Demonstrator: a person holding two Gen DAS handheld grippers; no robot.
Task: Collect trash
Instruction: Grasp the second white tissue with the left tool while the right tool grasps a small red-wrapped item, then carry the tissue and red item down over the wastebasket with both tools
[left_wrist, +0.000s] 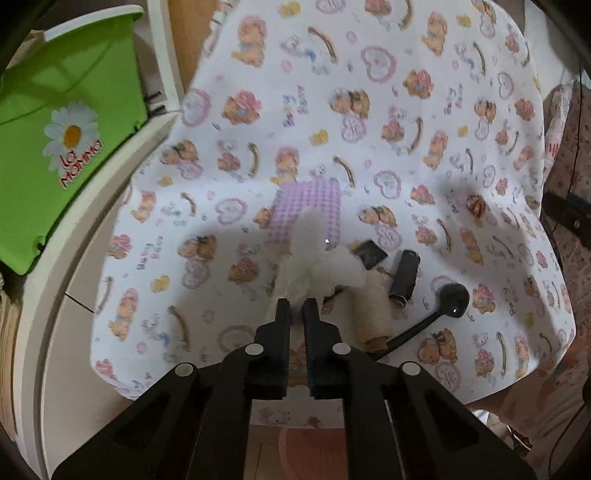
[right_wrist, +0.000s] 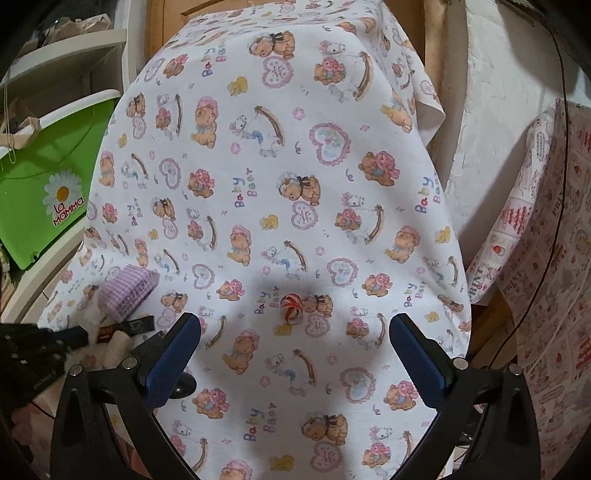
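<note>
Now the left tongs (left_wrist: 297, 308) pinch a crumpled white tissue (left_wrist: 314, 258) at lower center, its long axis running up-frame; the right tongs (right_wrist: 295, 325) stand spread.

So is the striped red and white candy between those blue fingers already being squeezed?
No, the right gripper's fingers stand wide apart, and the candy lies untouched on the cloth.

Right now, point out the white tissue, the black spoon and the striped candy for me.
white tissue (left_wrist: 325, 266), left wrist view, on its crumpled middle.
black spoon (left_wrist: 455, 300), left wrist view, on the bowl.
striped candy (right_wrist: 291, 304), right wrist view, on its round body.
</note>
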